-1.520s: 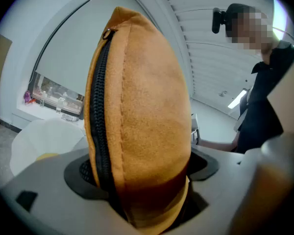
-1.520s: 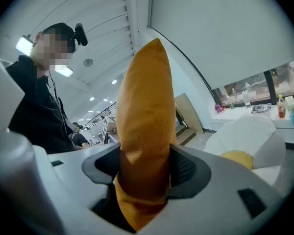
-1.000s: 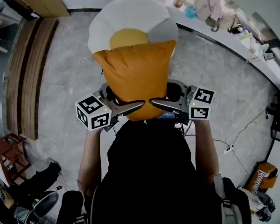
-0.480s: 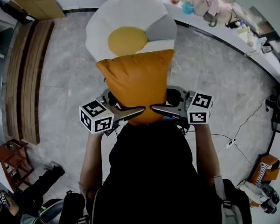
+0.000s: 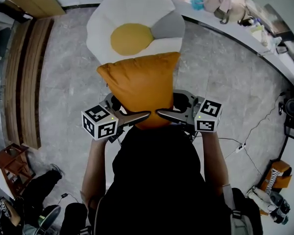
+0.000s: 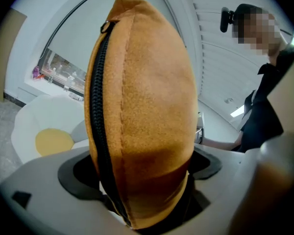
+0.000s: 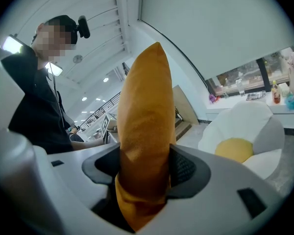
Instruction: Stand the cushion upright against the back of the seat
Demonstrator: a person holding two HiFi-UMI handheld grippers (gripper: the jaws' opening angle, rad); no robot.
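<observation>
An orange cushion (image 5: 137, 84) with a black zip hangs in the air, held upright in front of the person. It is just short of a white egg-shaped seat (image 5: 132, 9) with a yellow centre (image 5: 131, 38). My left gripper (image 5: 132, 116) grips the cushion's lower left edge (image 6: 142, 116). Its jaws have just been opening wider, with the pads still against the fabric. My right gripper (image 5: 172, 114) pinches the lower right edge (image 7: 146, 126), and its jaws have just been closing on it. The seat (image 7: 245, 131) lies ahead and below.
Wooden steps (image 5: 24, 77) run along the left. A curved counter (image 5: 225, 23) with bottles and bags is at the top right. A cable and power strip (image 5: 240, 153) lie on the grey floor at right. A small wooden stool (image 5: 7, 163) and another person's legs (image 5: 39, 190) are at the lower left.
The cushion and both grippers have sunk a little. The seat's yellow centre, half covered by the cushion a second ago, now shows whole above its top edge.
</observation>
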